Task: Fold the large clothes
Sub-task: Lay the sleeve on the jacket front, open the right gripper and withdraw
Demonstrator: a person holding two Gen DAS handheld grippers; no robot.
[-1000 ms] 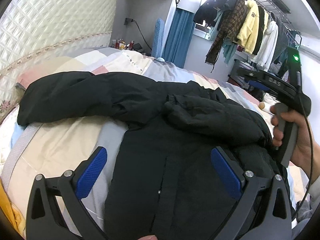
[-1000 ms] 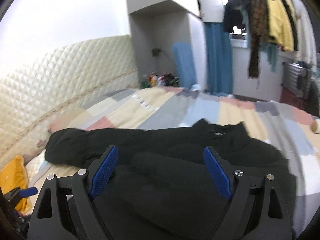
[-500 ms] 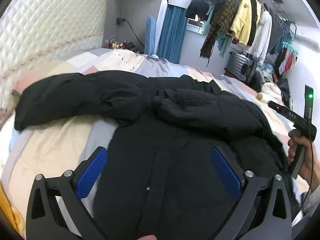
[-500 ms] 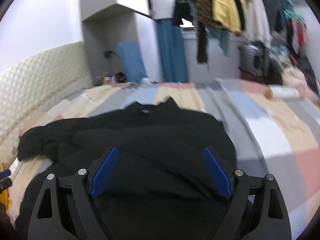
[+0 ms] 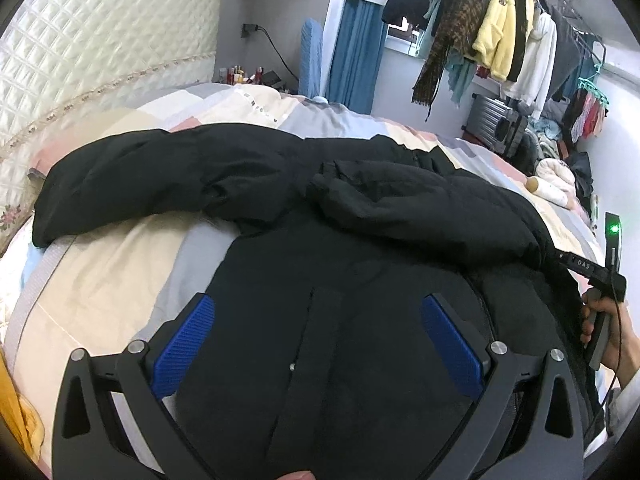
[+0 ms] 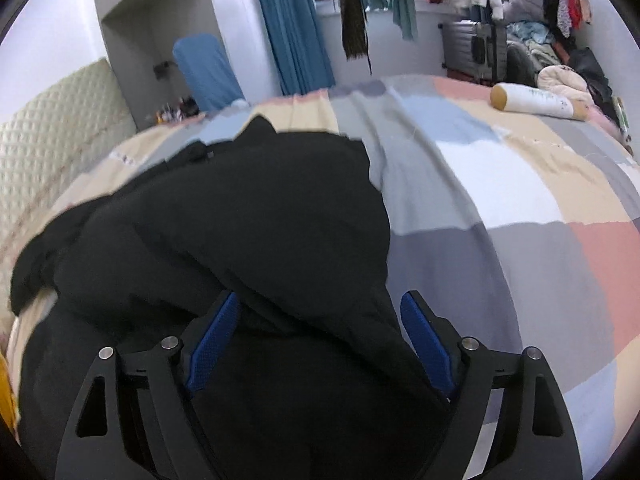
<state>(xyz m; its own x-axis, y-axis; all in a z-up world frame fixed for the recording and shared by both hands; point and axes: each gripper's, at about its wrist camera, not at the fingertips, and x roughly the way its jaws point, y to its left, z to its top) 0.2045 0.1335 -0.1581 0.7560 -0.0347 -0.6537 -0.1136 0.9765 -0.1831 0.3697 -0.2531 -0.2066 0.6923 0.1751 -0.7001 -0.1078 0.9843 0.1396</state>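
Now your left claw (image 5: 316,336) is spread wide above the lower front of the black jacket (image 5: 320,280), and its blue pads (image 5: 182,346) hold nothing. The jacket lies on the bed (image 5: 120,276), under and ahead of this claw. One sleeve (image 5: 152,176) stretches away to the front-left of the claw, toward the quilted headboard (image 5: 100,40). The other sleeve (image 5: 420,212) is folded across the chest, ahead and to the right. Your right hand (image 5: 608,336) is at the far right of this view, at the jacket's edge.

Your right claw (image 6: 320,344) is also open, a little narrower, and a fold of the jacket (image 6: 240,232) lies between its pads; I cannot tell if they touch the cloth. Far ahead to its right a cylindrical pillow (image 6: 536,102) rests on the checked bedcover (image 6: 500,200).
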